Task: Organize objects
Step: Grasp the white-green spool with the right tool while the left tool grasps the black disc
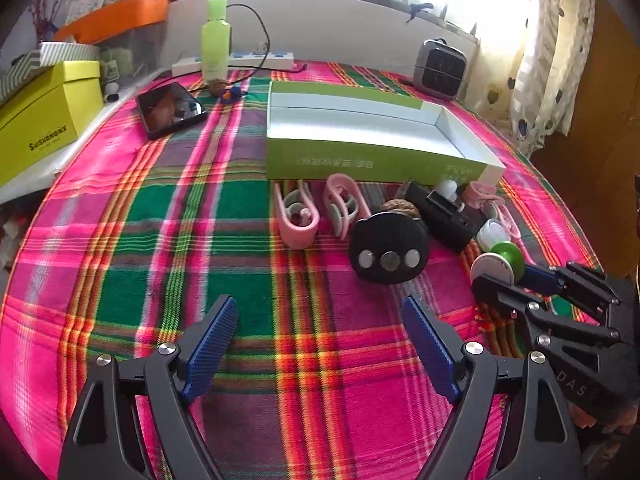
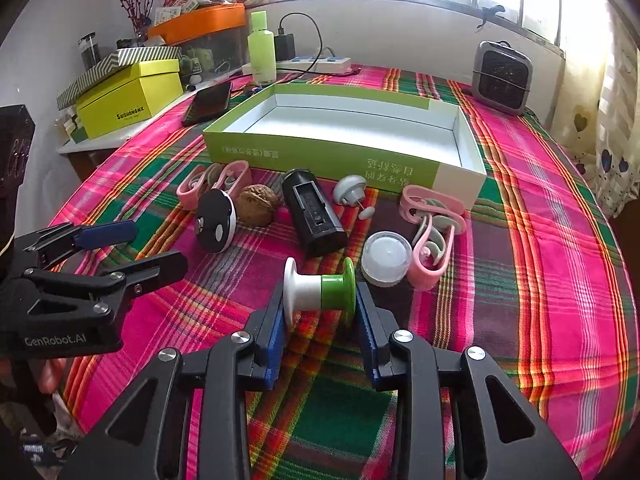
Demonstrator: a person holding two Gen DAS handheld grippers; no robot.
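Desk (image 2: 540, 264) under pink-green plaid cloth. On it: open green box (image 2: 348, 160), walnut (image 2: 258, 205), black cylinder (image 2: 314, 220), pink clips (image 2: 434, 236), phone (image 2: 208, 104), green bottle (image 2: 262, 48), small heater (image 2: 502, 78).

Near-left plaid cloth (image 1: 160, 264) is wide open. Far side's blocked by the green tray (image 2: 344, 160), with clips, walnut (image 2: 258, 204) and black case (image 2: 312, 220) crowding its front.
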